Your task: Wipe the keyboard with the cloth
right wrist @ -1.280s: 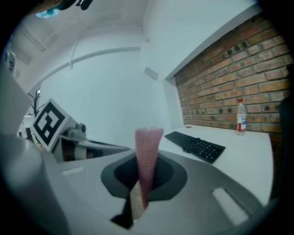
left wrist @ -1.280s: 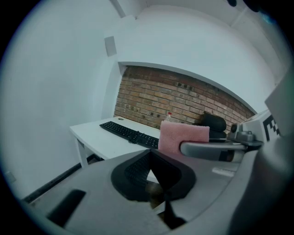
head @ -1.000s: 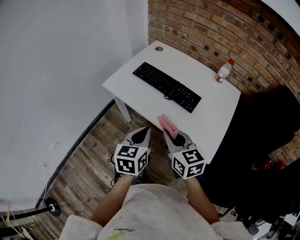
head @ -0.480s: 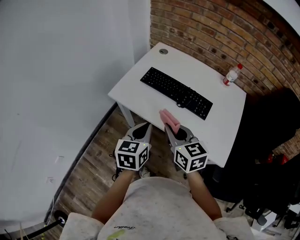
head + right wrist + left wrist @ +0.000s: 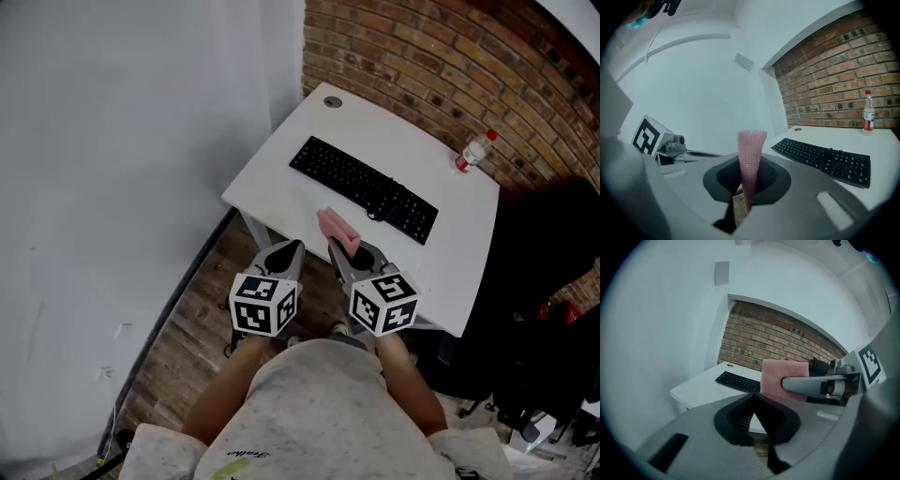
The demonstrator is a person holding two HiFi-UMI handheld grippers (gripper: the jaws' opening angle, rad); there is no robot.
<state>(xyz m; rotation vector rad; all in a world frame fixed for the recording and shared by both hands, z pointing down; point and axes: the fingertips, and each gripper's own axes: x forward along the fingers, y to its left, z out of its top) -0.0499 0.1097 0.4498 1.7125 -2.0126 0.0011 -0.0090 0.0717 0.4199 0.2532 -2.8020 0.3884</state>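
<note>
A black keyboard [image 5: 364, 188] lies diagonally on the white desk [image 5: 281, 169]; it also shows in the right gripper view [image 5: 825, 157] and the left gripper view [image 5: 738, 380]. A folded pink cloth [image 5: 338, 232] stands up between the jaws of my right gripper [image 5: 343, 249], which is shut on it; the cloth [image 5: 750, 161] fills that gripper's own view, and the cloth [image 5: 784, 377] shows from the side in the left gripper view. My left gripper [image 5: 290, 249] is shut and holds nothing, beside the right one. Both hover in front of the desk's near edge.
A small clear bottle with a red cap [image 5: 473, 150] stands at the desk's far right by the brick wall [image 5: 441, 47]. A round cable grommet [image 5: 332, 101] is at the far corner. A dark chair [image 5: 548, 281] is to the right. Wooden floor [image 5: 187, 319] lies below.
The desk and keyboard have shifted slightly rightward and nearer in the head view. Both grippers keep their places side by side, the cloth still in the right one.
</note>
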